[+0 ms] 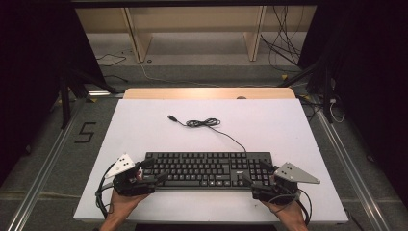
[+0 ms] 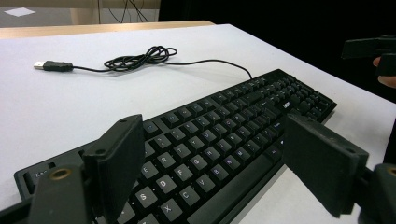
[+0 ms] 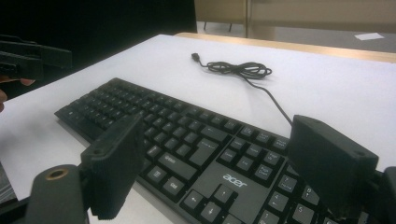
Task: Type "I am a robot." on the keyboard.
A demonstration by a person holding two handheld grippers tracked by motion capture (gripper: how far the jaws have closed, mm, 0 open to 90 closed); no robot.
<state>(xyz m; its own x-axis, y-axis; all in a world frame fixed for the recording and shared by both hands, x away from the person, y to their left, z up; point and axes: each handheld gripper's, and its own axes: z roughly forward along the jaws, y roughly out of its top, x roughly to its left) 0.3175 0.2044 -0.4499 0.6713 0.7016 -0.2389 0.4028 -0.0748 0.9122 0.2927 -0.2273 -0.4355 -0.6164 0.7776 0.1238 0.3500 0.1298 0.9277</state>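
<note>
A black keyboard (image 1: pixel 207 169) lies flat near the front of the white table top (image 1: pixel 159 130). Its thin black cable runs back to a loose coil (image 1: pixel 203 123) and ends in a free USB plug (image 1: pixel 171 117). My left gripper (image 1: pixel 155 169) hovers over the keyboard's left end, jaws wide apart and nothing pressed between them. My right gripper (image 1: pixel 257 173) stands open the same way over the right end, by the number pad. In the left gripper view the keys (image 2: pixel 224 121) lie between the black fingers (image 2: pixel 116 163). The right gripper view has the keyboard (image 3: pixel 163 121) between its fingers (image 3: pixel 327 163).
A wooden strip (image 1: pixel 207 93) borders the table's far edge. Beyond it stand shelf legs (image 1: pixel 134 38) and loose cables (image 1: pixel 284 48) on the floor. A "5" (image 1: pixel 85 132) is marked on the floor at the left. Dark stands flank both sides.
</note>
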